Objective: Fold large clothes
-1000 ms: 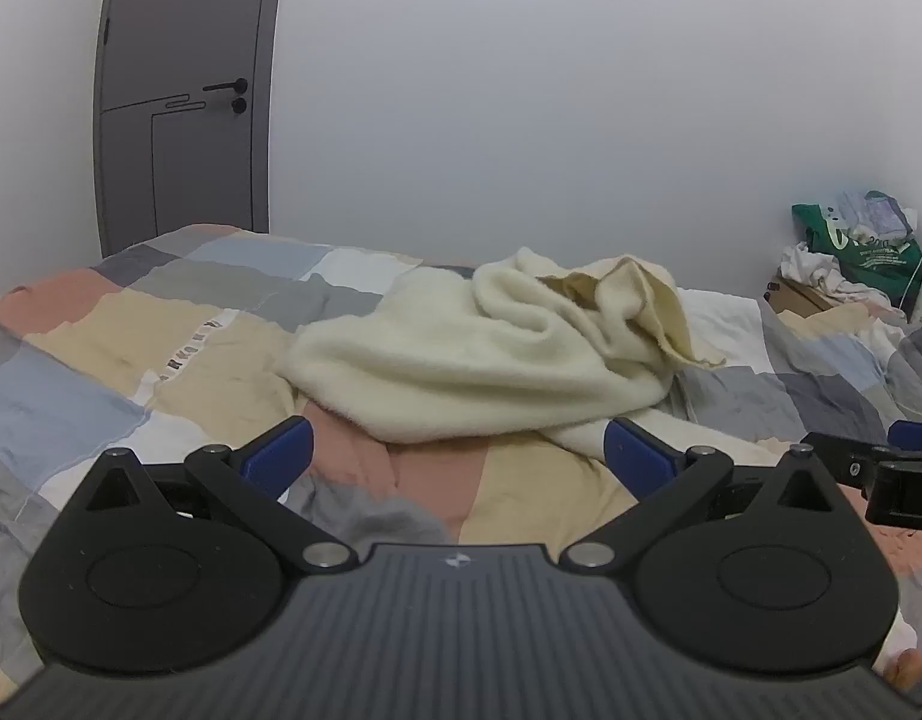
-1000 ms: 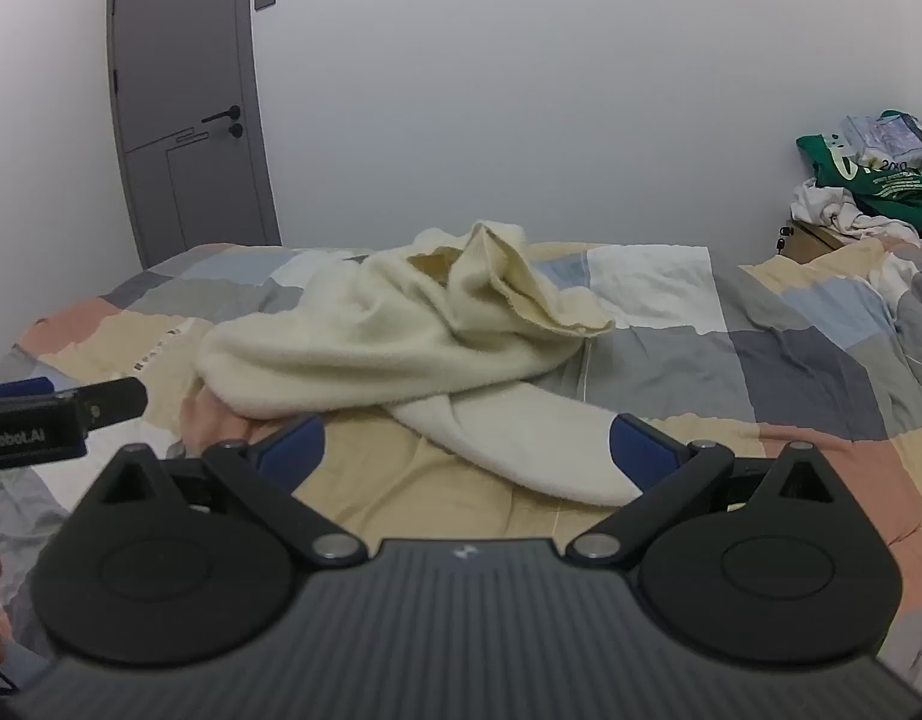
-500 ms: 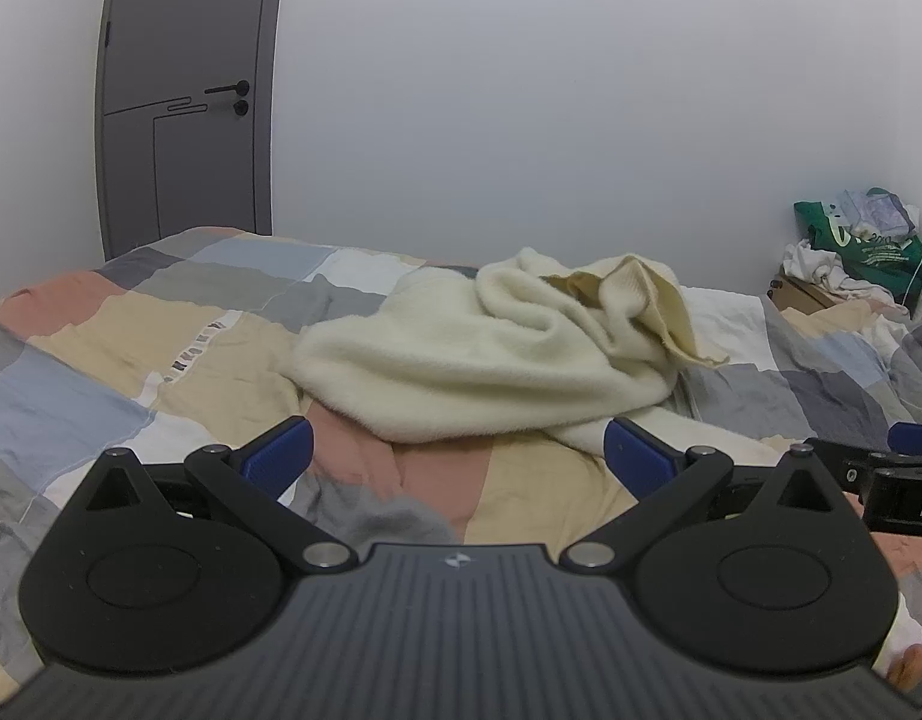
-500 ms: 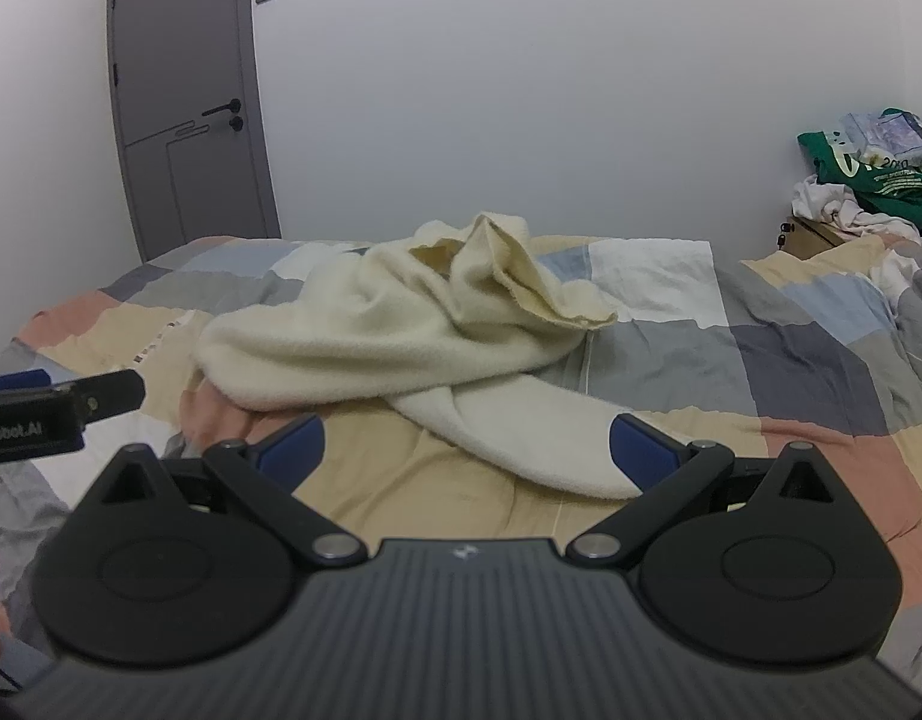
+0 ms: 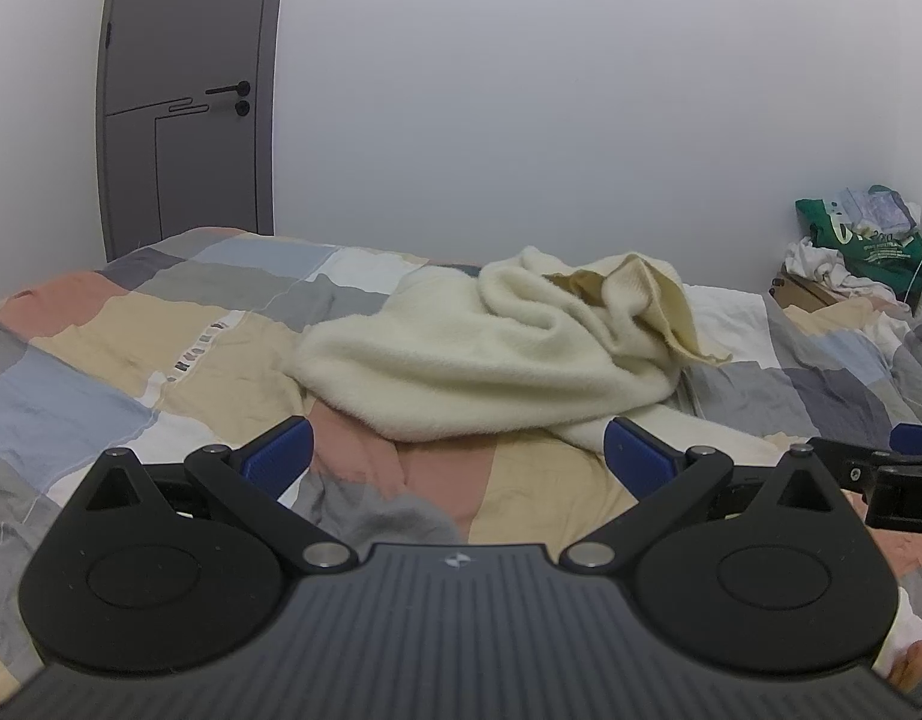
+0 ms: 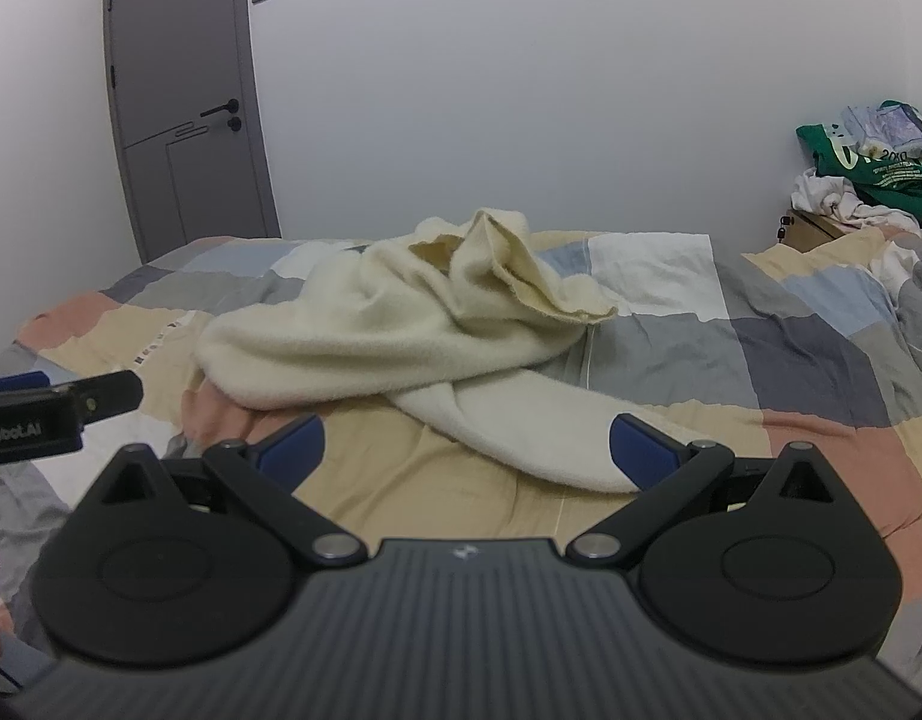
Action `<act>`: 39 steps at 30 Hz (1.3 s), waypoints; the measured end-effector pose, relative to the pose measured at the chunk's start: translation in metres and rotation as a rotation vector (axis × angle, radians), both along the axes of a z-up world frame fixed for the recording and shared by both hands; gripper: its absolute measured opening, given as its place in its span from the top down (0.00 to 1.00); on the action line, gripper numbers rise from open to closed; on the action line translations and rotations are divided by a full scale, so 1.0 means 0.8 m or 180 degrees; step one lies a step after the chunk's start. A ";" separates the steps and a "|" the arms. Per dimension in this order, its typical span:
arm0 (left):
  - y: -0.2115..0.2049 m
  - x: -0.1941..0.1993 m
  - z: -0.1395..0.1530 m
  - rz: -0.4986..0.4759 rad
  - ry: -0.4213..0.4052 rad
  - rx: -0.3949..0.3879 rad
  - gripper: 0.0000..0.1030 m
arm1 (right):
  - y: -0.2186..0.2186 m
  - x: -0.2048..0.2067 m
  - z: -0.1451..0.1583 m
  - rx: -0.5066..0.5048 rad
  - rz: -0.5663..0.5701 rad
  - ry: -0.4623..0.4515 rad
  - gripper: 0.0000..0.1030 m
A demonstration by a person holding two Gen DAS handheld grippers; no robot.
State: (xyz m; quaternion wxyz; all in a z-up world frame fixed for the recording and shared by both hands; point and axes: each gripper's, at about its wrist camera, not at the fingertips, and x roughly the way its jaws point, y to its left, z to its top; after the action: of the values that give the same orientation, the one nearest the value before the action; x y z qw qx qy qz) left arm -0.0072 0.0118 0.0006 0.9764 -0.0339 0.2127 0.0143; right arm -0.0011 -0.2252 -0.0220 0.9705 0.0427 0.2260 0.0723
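Your garment (image 5: 490, 360) lies crumpled on the bed (image 5: 131, 360), about mid-bed, one sleeve (image 6: 520, 426) trailing toward you on the right. Your left gripper (image 5: 458, 450) sits over the near edge of the bed, fingers spread wide, garment just ahead between them. Your right gripper (image 6: 466, 441) is beside it on the right, also spread wide, sleeve end just before its right finger (image 6: 640, 447). Door (image 5: 185, 102) stands behind the bed at far left, wall (image 5: 550, 90) runs behind the bed. Bag (image 6: 868, 150) on a pile of clothes (image 6: 832, 198) sits far right, beyond the bed.
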 end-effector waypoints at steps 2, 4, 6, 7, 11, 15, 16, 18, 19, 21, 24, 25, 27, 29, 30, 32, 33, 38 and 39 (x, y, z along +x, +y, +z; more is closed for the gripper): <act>0.001 0.000 0.000 0.0003 0.0001 0.0000 0.00 | 0.000 0.000 0.000 -0.0001 0.0001 -0.0001 0.00; -0.001 0.000 0.000 0.0001 0.0001 0.0000 0.00 | 0.000 0.000 0.000 0.0001 0.0002 0.0001 0.00; -0.001 0.000 -0.001 0.0005 0.0002 0.0007 0.00 | 0.000 0.000 -0.001 0.0000 0.0006 0.0008 0.00; 0.000 0.000 -0.001 0.0004 0.0001 0.0007 0.00 | 0.000 0.000 -0.002 -0.0001 0.0008 0.0011 0.00; -0.001 0.000 -0.001 0.0006 0.0006 0.0002 0.00 | 0.001 0.000 -0.003 -0.0009 0.0014 0.0015 0.00; -0.002 0.000 -0.002 0.0012 0.0000 0.0015 0.00 | 0.001 0.000 -0.004 -0.0004 0.0022 0.0020 0.00; -0.001 0.000 -0.002 0.0018 0.0000 0.0016 0.00 | 0.001 0.000 -0.004 -0.0001 0.0027 0.0023 0.00; -0.002 0.000 -0.004 0.0020 -0.0009 0.0012 0.00 | 0.001 0.000 -0.006 0.0007 0.0039 0.0035 0.00; -0.002 0.000 -0.004 0.0022 -0.0016 0.0004 0.00 | 0.001 0.001 -0.006 0.0012 0.0045 0.0045 0.00; -0.002 -0.001 -0.004 0.0025 -0.0038 0.0007 0.00 | 0.001 0.001 -0.007 0.0035 0.0058 0.0059 0.00; -0.004 -0.004 -0.005 0.0039 -0.0062 0.0069 0.00 | -0.001 -0.001 -0.006 0.0074 0.0086 0.0053 0.00; -0.003 -0.005 -0.004 0.0040 -0.0076 0.0081 0.00 | -0.001 -0.001 -0.006 0.0071 0.0092 0.0043 0.00; -0.002 -0.005 -0.005 0.0047 -0.0094 0.0098 0.00 | 0.001 -0.002 -0.006 0.0043 0.0106 0.0016 0.00; 0.000 -0.006 -0.004 0.0057 -0.0090 0.0094 0.00 | 0.002 -0.005 -0.007 0.0003 0.0109 -0.0003 0.00; 0.001 -0.008 -0.004 0.0060 -0.0104 0.0091 0.00 | 0.003 -0.006 -0.008 -0.0006 0.0112 -0.0001 0.00; 0.003 -0.011 -0.002 0.0054 -0.0140 0.0094 0.00 | 0.003 -0.009 -0.005 0.0027 0.0132 0.0006 0.00; 0.004 -0.012 -0.001 0.0037 -0.0155 0.0095 0.00 | 0.003 -0.011 -0.002 0.0059 0.0153 -0.0014 0.00; 0.007 -0.018 0.004 0.0019 -0.0200 0.0129 0.00 | 0.010 -0.020 0.008 0.0056 0.0184 -0.0109 0.00; 0.009 -0.020 0.006 0.0015 -0.0218 0.0124 0.00 | 0.012 -0.021 0.009 0.0037 0.0180 -0.0109 0.00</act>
State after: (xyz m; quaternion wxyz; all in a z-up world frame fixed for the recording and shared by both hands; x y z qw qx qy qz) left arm -0.0233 0.0187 0.0052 0.9836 -0.0159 0.1788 0.0196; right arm -0.0181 -0.2157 -0.0149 0.9715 0.0407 0.2100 0.1018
